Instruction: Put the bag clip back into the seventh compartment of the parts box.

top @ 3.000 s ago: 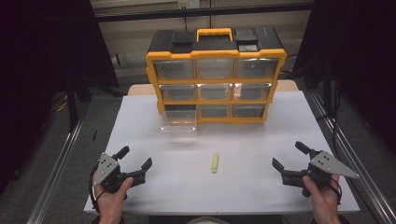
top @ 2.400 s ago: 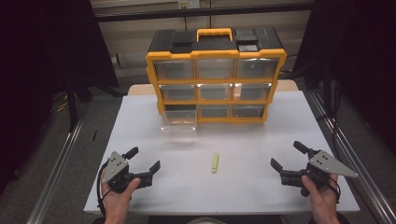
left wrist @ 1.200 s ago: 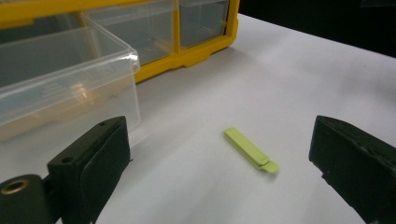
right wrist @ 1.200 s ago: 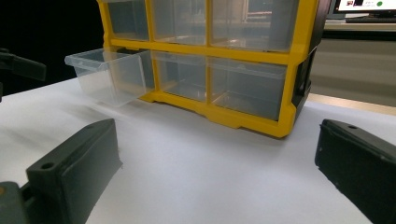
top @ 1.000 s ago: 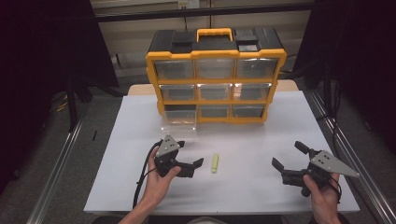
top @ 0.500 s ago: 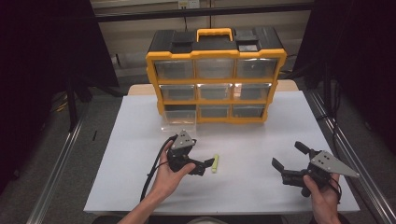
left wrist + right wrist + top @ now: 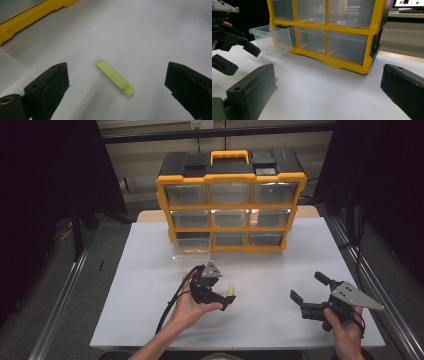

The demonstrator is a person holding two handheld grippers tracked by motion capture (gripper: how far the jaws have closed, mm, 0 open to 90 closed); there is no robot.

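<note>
Near the desk's front edge, our right hand-held gripper (image 7: 311,296) waits with jaws apart by the front right corner. Our left hand-held gripper (image 7: 223,296) has swept in from the front left corner toward the desk's middle, jaws spread wide, so we judge the pick-up is about to start. The yellow-green clip (image 7: 115,77) lies flat between those jaws, untouched. Beyond, the open drawer (image 7: 192,249) juts from the yellow organizer (image 7: 231,200).
</note>
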